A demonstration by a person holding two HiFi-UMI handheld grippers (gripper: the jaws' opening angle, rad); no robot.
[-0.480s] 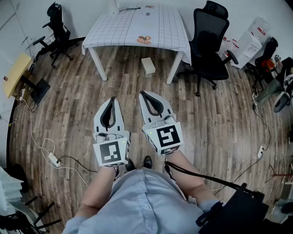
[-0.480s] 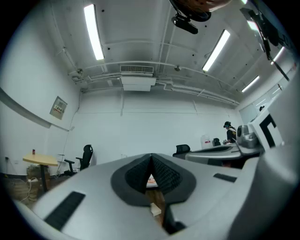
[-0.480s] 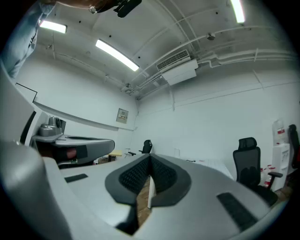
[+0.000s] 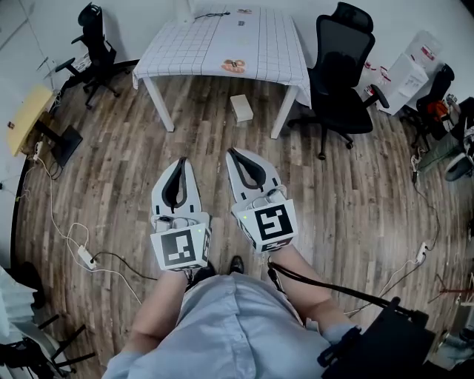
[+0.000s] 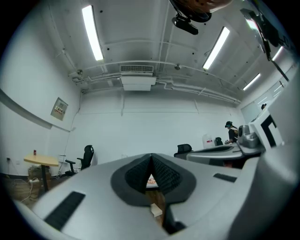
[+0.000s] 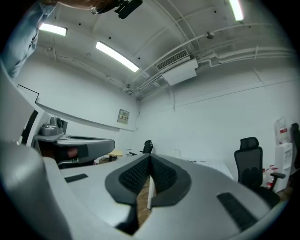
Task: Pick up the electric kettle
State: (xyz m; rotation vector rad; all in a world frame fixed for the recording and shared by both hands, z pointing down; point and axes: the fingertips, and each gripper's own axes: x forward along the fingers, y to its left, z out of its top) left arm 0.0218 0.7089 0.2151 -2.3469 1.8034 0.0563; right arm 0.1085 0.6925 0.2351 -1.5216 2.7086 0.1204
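I see no electric kettle that I can name with certainty; a white object (image 4: 182, 9) stands at the far edge of the table, too small to identify. The left gripper (image 4: 180, 160) and the right gripper (image 4: 231, 151) are held side by side over the wooden floor, pointing toward the table. The jaws of both are closed tip to tip with nothing between them. In the left gripper view the left gripper (image 5: 151, 157) frames a sliver of floor and a small box. The right gripper (image 6: 150, 157) in its own view frames a white table leg.
A white table with a checked cloth (image 4: 222, 46) stands ahead, with a small box (image 4: 241, 107) on the floor beneath it. Black office chairs (image 4: 341, 74) (image 4: 92, 44) flank it. A power strip with cables (image 4: 86, 257) lies at left, and boxes (image 4: 404, 70) stand at right.
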